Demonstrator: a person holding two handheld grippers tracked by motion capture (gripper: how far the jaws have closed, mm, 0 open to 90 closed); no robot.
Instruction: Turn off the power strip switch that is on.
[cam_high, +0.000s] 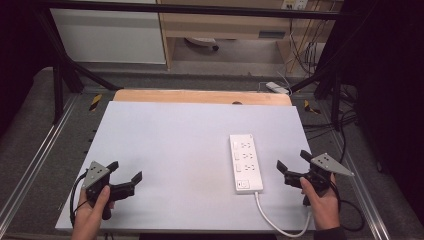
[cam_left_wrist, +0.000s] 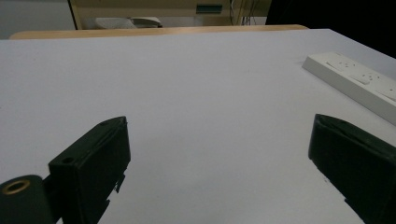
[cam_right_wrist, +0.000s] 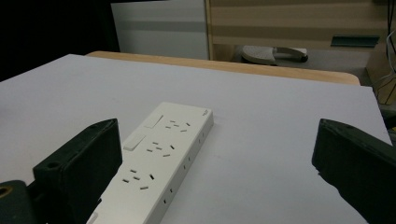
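Right gripper (cam_high: 292, 164): jaws wide apart, empty, just right of the power strip.
Left gripper (cam_high: 125, 173): jaws wide, empty, well apart from it.
Power strip (cam_high: 245, 162): flat on the white table (cam_high: 170, 145), right of centre; cable (cam_high: 282, 226) trails toward the person.
Handling: likely rigid, light, smooth plastic; grip across its narrow sides.
Count: one strip, three socket groups, two grippers.

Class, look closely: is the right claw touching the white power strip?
Apart. In the high view, bare white table separates the right claw from the power strip; its jaws stand open beside it.
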